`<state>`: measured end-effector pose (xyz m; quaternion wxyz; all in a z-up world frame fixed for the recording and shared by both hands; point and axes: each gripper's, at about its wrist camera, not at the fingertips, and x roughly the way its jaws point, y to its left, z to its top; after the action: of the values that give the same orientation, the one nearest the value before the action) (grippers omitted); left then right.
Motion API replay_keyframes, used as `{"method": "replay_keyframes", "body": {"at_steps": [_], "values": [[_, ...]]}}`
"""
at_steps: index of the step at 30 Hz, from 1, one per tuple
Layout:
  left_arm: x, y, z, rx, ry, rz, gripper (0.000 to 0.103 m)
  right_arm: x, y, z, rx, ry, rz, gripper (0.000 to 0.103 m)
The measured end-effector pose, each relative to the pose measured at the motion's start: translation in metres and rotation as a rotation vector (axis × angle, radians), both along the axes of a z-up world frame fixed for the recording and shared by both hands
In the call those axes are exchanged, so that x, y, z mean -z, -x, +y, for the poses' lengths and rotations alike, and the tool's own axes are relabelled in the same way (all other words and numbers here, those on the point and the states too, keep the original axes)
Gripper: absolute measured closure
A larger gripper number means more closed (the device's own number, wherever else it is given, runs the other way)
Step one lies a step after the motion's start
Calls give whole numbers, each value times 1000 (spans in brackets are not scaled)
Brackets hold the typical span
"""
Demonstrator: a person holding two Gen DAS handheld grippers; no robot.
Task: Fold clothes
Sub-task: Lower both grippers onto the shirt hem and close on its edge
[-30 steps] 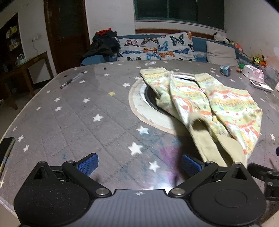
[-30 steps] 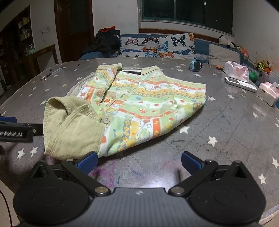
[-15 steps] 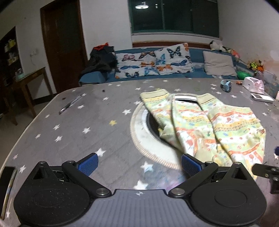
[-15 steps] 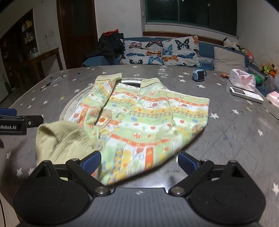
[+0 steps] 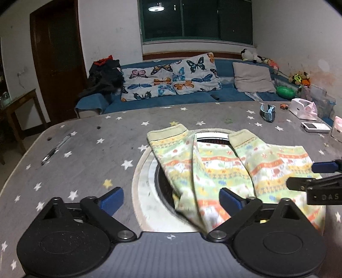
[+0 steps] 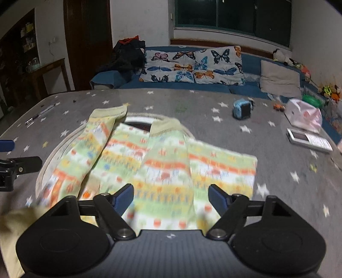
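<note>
Nearest, the left gripper [image 5: 171, 197] stood wide open with nothing between its blue pads, above a grey bench [image 5: 89, 162] whose smooth cover was printed with white stars. The right gripper [image 6: 171, 193] was likewise spread wide and empty, low over the garment [image 6: 154, 166]. That garment, a soft knit with green, yellow and orange bands and ribbed pale cuffs, lay flat mid-bench, partly covering a round recessed ring [image 5: 145, 181] in the top. A pen [image 5: 56, 148] lay to the left; a blue watch [image 6: 242, 109], a white box [image 6: 308, 139] and a pink bag [image 6: 304, 114] sat farther right. Beyond stood a blue sofa [image 5: 192, 98] with butterfly cushions [image 5: 168, 79], a dark door [image 5: 57, 59] and a window [image 5: 196, 19].
</note>
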<state>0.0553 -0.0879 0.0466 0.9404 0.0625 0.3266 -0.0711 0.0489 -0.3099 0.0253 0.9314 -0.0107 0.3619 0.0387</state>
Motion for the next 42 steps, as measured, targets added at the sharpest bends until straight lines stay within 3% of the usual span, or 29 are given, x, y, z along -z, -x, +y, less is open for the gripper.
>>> {"method": "replay_keyframes", "body": {"at_steps": [5, 11, 15, 18, 19, 20, 22, 24, 28, 35, 42], "values": [[3, -33, -9, 23, 4, 12, 16, 3, -36, 10, -37, 0, -2, 34], [15, -74, -20, 44, -4, 45, 17, 17, -71, 23, -54, 2, 38, 37], [28, -92, -27, 50, -33, 74, 18, 28, -85, 28, -60, 15, 72, 47], [36, -101, -30, 59, -43, 99, 32, 35, -89, 28, -54, 30, 92, 56], [38, -103, -30, 60, -41, 109, 43, 37, -90, 28, -50, 35, 95, 58], [41, -105, -29, 59, -38, 119, 48, 37, -89, 27, -48, 34, 95, 62], [44, -106, -26, 59, -26, 133, 71, 35, -87, 24, -42, 35, 92, 70], [44, -105, -23, 53, -18, 131, 85, 34, -85, 20, -35, 27, 89, 82], [36, -97, -14, 31, -8, 93, 97, 28, -78, 12, -14, -1, 67, 92], [10, -75, 21, -39, 30, 16, 101, 5, -51, -5, 38, -28, -13, 99], [1, -62, 39, -60, 74, 25, 100, -16, -20, -35, 110, -32, -69, 100]]}}
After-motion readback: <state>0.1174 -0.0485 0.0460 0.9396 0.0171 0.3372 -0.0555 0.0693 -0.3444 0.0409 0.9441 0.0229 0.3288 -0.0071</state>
